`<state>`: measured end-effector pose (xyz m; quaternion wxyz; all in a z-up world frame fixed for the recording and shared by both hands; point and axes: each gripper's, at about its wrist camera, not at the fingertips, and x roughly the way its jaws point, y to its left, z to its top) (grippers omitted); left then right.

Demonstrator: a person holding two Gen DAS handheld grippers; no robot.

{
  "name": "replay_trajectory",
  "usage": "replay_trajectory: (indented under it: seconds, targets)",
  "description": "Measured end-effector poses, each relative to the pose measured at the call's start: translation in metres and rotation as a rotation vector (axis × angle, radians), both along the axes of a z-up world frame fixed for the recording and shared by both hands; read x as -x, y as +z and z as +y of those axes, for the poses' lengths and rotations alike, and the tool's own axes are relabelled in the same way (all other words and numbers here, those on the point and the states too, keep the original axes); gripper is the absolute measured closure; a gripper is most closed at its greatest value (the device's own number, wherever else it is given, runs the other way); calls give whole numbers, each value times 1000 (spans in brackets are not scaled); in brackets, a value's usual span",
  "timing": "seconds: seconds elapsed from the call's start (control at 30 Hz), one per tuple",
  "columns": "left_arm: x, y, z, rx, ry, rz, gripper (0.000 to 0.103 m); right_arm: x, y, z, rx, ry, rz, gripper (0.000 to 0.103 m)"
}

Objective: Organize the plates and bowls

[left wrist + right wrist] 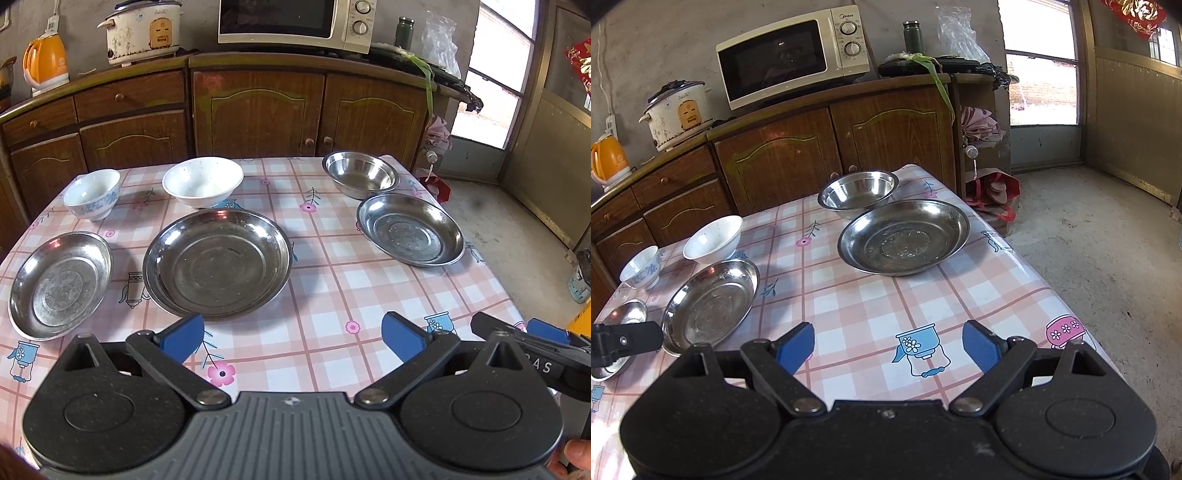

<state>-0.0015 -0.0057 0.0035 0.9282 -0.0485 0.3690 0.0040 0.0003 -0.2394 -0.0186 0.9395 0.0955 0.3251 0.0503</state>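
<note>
Six dishes lie apart on the pink checked tablecloth (332, 295). A large steel plate (218, 262) sits just ahead of my left gripper (293, 338), which is open and holds nothing. Around it lie a smaller steel plate (61, 284) at the left, a white bowl (202, 181) and a blue-patterned bowl (92, 194) behind. A steel plate (903, 236) and a steel bowl (858, 190) lie ahead of my right gripper (888, 347), open and empty above the cloth. The large plate (711, 302) shows at its left.
A brown wooden cabinet (258, 107) stands right behind the table, carrying a microwave (295, 22), a rice cooker (142, 31) and an orange kettle (46, 62). The table's right edge (1034, 266) drops to a concrete floor (1108, 240). A red bag (995, 194) lies by the far corner.
</note>
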Motion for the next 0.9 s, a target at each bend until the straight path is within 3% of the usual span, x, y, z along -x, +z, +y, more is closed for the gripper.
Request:
replay_trajectory:
  seconds: [0.47, 0.9]
  targets:
    - [0, -10, 36, 27, 86, 43, 0, -2, -2, 48, 44, 123, -3, 0]
    - [9, -19, 106, 0, 251, 50, 0, -14, 4, 139, 67, 330, -48, 0]
